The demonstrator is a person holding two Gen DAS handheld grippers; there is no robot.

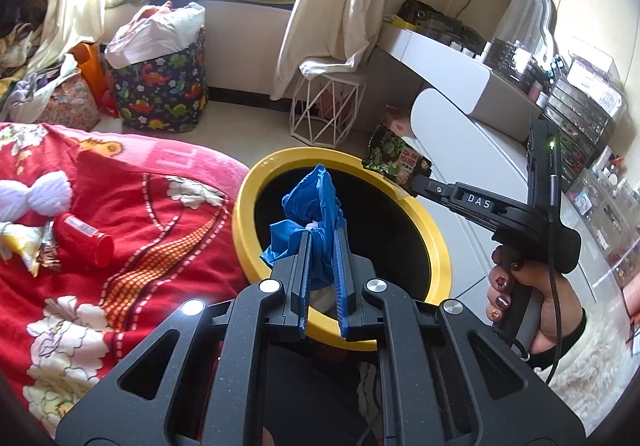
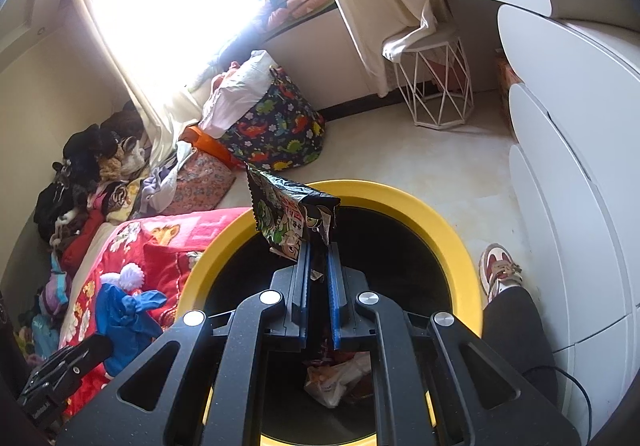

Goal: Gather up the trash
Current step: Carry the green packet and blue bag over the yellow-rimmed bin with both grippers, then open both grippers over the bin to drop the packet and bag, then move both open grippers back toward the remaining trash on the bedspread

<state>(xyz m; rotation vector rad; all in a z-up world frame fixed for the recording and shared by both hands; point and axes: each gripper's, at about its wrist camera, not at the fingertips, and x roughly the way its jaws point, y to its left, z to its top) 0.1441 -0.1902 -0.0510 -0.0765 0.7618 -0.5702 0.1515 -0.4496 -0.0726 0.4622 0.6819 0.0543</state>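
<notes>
My left gripper [image 1: 323, 234] is shut on a crumpled blue plastic piece [image 1: 316, 206], held over the near-left part of a yellow-rimmed black bin [image 1: 438, 246]. My right gripper [image 2: 318, 246] is shut on a black and green snack packet [image 2: 290, 214], which hangs over the bin's rim [image 2: 444, 222]. Crumpled wrappers [image 2: 340, 382] lie inside the bin. In the left wrist view the right gripper [image 1: 416, 182] comes in from the right with the snack packet [image 1: 394, 158] above the far rim. The right wrist view shows the blue piece [image 2: 128, 310] at lower left. A red cup [image 1: 86, 244] and a yellow wrapper [image 1: 24, 246] lie on the bed.
A bed with a red flowered blanket [image 1: 132, 254] borders the bin on the left. A dinosaur-print basket [image 1: 160, 90] and a white wire stool [image 1: 324, 106] stand on the floor beyond. A white dresser [image 2: 568, 150] runs along the right. A person's shoe [image 2: 500, 270] is beside the bin.
</notes>
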